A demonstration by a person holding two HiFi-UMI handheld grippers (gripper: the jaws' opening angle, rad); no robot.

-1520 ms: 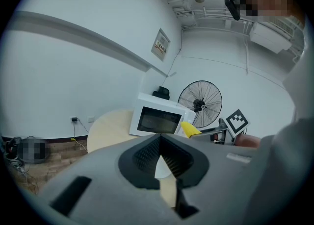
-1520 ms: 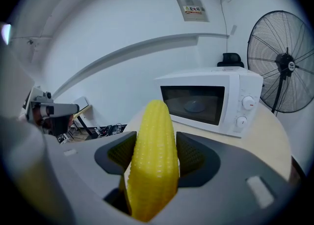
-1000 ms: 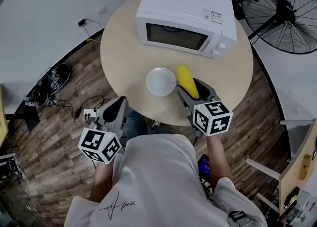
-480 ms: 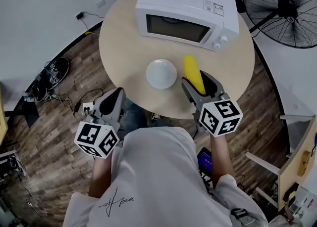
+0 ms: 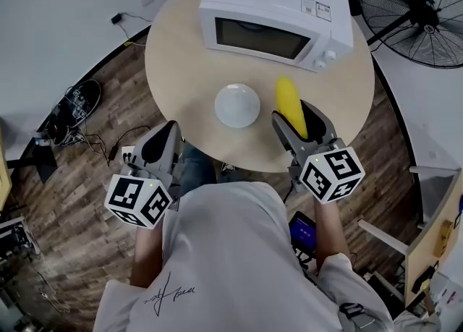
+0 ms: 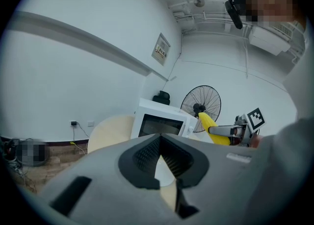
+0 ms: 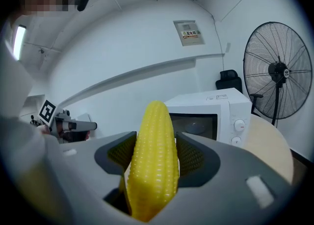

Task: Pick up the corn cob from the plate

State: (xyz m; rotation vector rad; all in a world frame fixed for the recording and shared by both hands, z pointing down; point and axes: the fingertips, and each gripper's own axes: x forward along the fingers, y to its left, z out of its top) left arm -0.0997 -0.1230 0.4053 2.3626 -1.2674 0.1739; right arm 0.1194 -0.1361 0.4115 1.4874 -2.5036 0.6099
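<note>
The right tool (image 5: 302, 119) is clamped on the corn (image 7: 155, 150) near its thick end, and the tip sticks out beyond the jaws. The corn looks light, stiff and perhaps slippery, so the middle is the safest hold. The left tool (image 5: 163, 146) is closed on nothing. The plate (image 5: 237, 105) lies left of the right tool.

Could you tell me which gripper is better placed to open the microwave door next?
Left, probably. The right gripper is shut on the corn cob, so it is occupied. The left gripper holds nothing, its jaws together, and its view faces the microwave.
</note>
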